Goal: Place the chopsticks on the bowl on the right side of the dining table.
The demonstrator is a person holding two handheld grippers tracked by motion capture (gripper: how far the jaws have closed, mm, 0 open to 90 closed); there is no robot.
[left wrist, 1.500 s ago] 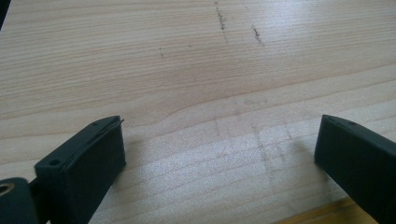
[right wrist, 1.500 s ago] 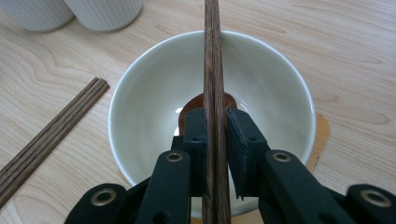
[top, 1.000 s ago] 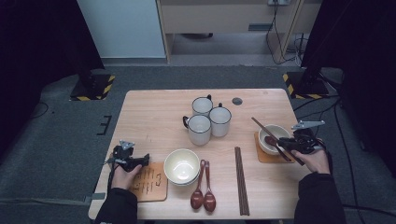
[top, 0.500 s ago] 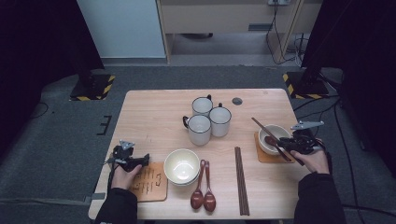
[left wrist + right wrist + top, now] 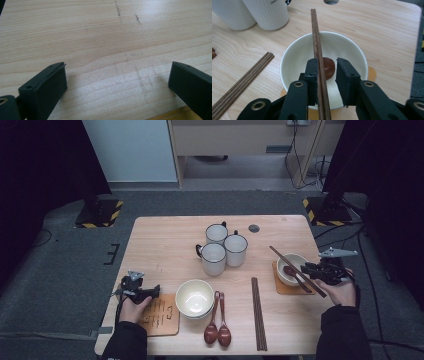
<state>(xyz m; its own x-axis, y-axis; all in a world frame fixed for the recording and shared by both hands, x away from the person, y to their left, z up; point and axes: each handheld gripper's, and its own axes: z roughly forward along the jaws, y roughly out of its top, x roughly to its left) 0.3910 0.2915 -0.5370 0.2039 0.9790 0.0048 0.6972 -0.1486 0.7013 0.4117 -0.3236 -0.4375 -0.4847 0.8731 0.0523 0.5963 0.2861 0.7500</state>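
Chopsticks (image 5: 319, 62) are lying between the black jaws of the right gripper (image 5: 327, 72), touching the left jaw while a gap is showing beside the right jaw, so the claw is loose and not pinching them; its jaws have just been opening. The pair is resting across the small white bowl (image 5: 294, 55), over a dark red spoon (image 5: 329, 67) lying inside it, and the bowl is sitting on a round orange mat (image 5: 287, 287) near the right edge of the table (image 5: 165, 235). A person's right hand (image 5: 340, 290) is holding that gripper beside the bowl. On the other side, the left gripper (image 5: 150, 292) is hovering low over bare wood by a wooden board (image 5: 160, 317), its jaws spread wide with nothing between them. Between the two hands, another bowl (image 5: 194, 297), two spoons (image 5: 218, 332) and a second pair of chopsticks (image 5: 258, 312) are lying. Farther back, three white mugs (image 5: 222, 247) are standing close together.
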